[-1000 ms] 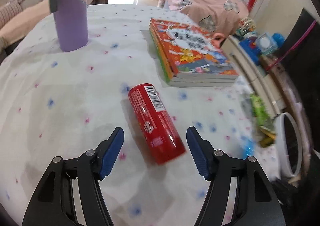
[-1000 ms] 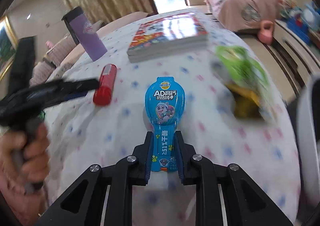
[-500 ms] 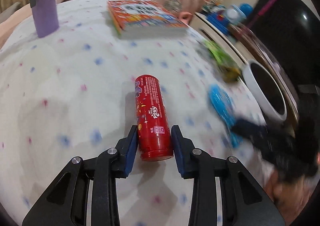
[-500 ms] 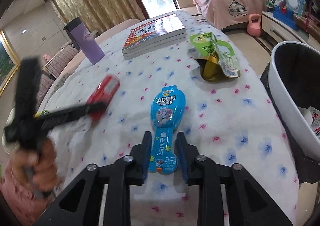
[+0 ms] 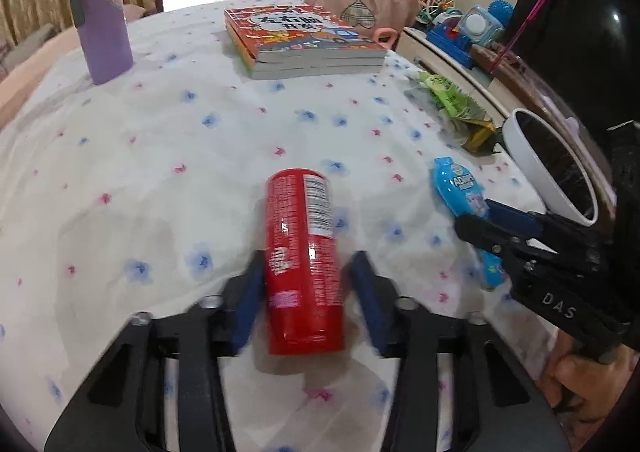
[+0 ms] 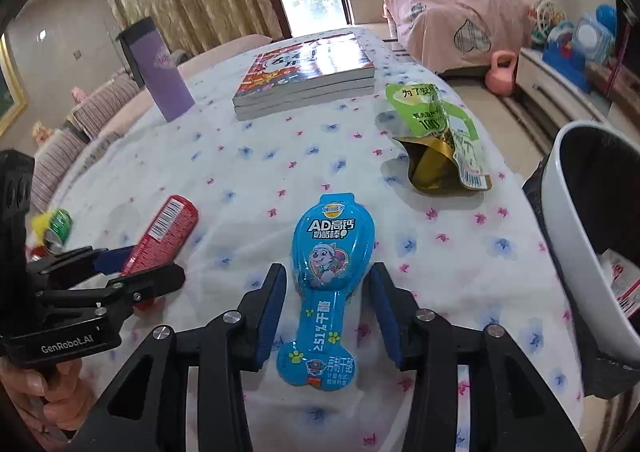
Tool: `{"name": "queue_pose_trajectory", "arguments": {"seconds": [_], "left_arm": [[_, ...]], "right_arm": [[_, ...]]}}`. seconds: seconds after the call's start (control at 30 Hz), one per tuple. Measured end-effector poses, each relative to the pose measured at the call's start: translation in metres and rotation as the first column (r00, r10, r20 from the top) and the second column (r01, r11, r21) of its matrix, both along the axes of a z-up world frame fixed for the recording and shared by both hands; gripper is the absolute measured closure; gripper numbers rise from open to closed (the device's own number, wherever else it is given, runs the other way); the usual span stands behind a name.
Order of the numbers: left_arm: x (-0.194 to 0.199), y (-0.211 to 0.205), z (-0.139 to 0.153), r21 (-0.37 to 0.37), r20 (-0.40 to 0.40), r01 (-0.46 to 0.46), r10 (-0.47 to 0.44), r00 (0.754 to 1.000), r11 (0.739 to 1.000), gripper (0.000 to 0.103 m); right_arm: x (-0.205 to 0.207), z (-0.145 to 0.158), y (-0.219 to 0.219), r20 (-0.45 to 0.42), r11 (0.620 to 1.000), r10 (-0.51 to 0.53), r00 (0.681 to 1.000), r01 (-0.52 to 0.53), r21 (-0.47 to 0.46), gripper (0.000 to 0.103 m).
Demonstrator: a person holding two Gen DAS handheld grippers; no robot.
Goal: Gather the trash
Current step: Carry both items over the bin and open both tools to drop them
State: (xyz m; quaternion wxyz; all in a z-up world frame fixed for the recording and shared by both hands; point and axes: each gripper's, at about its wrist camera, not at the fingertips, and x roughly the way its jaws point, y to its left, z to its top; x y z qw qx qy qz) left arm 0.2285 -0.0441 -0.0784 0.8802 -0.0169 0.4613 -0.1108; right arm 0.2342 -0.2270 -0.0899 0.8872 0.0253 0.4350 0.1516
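White cloth with small blue and pink flowers covers the bench [image 5: 168, 156], and a living room with curtains and a pink-covered sofa lies behind it. On the far side stand a purple bottle [image 5: 102, 12] and a stack of books [image 5: 304, 44]. A red tube [image 5: 305, 260] lies near the middle of the cloth, with its long axis pointing away from the left hand-held gripper [image 5: 306, 304]. Its near end sits between the blue pads; the left pad seems to touch it, but on the right side a narrow gap shows, so I judge the jaws are not yet pinching it. To the right, a blue snack wrapper [image 6: 330, 280] lies flat, also lengthwise, with its narrow handle part between the fingers of the right hand-held gripper [image 6: 330, 316]. These jaws are opening, and clear space shows on both sides of the wrapper. A green and gold pouch [image 6: 436, 140] lies farther right, close to the bench edge. The white bin [image 6: 576, 220] stands beyond the right edge, so the right hand is nearer to it.
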Motion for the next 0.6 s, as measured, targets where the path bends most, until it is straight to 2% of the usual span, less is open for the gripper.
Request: {"name": "queue_pose_trajectory", "arguments": {"seconds": [0.03, 0.13, 0.6], "left_arm": [[0.0, 0.002, 0.0, -0.021, -0.006, 0.004, -0.005, 1.0, 1.0, 0.069], [-0.003, 0.004, 0.003, -0.067, -0.017, 0.013, -0.014, 1.0, 0.998, 0.07], [-0.038, -0.053, 0.034, -0.096, 0.039, 0.14, -0.137, 0.99, 0.986, 0.07]], "right_arm": [[-0.001, 0.0, 0.002, 0.004, 1.0, 0.0, 1.0, 0.0, -0.013, 0.067], [-0.003, 0.001, 0.002, 0.004, 1.0, 0.009, 1.0, -0.009, -0.004, 0.067], [-0.053, 0.036, -0.053, 0.054, 0.983, -0.068, 0.996, 0.058, 0.174, 0.072]]}}
